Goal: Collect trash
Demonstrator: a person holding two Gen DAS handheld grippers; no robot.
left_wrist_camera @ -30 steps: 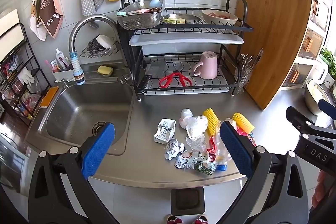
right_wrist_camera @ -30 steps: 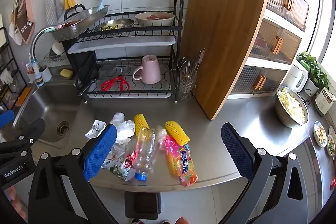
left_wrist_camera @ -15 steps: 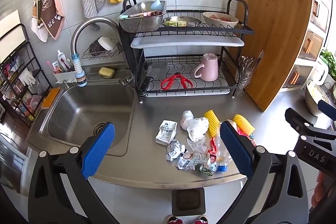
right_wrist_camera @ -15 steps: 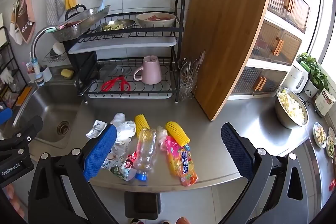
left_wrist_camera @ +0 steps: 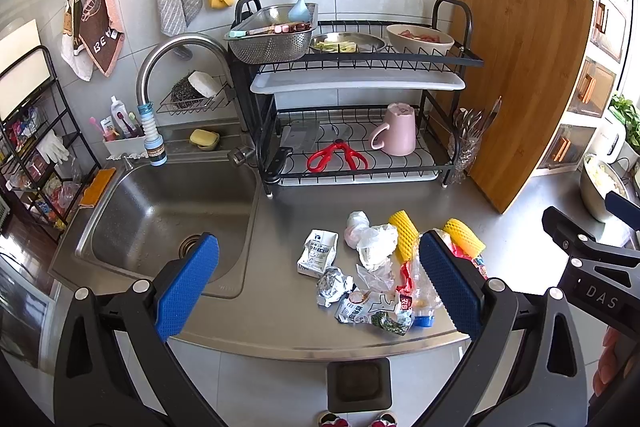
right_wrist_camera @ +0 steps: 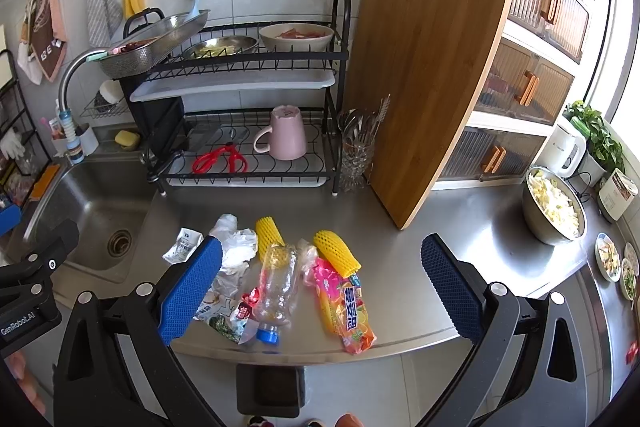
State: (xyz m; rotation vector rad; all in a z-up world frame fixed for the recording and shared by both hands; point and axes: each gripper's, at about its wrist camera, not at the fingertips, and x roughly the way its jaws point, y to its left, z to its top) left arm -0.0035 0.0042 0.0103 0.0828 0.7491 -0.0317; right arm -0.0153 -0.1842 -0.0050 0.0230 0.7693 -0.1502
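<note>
Left wrist view: left hand-held gripper (left_wrist_camera: 318,281) spread wide, nothing between the pads, hanging out past the worktop's (left_wrist_camera: 280,315) front edge. Trash heaped near that front edge, just right of the sink (left_wrist_camera: 168,215): small carton (left_wrist_camera: 318,253), foil ball (left_wrist_camera: 333,285), white bag (left_wrist_camera: 374,241), printed wrapper (left_wrist_camera: 374,311), two yellow foam nets (left_wrist_camera: 404,231) toward the back of the heap. Probably bunched there so everything sits within one reach. Black bin (left_wrist_camera: 358,383) showing just under the front edge, below the heap, handy for dropping stuff straight down.

Right wrist view: right hand-held gripper (right_wrist_camera: 320,283) also wide open and empty, lined up over the same heap. Clear bottle (right_wrist_camera: 276,283) lying on its side, blue cap pointing at the front edge, touching the wrapper on its left. Bright snack pack (right_wrist_camera: 346,311) just right of it, end close to the edge. Bottle looks like the easy first grab, sitting roughly midway in the gap. Nothing picked up yet.
</note>
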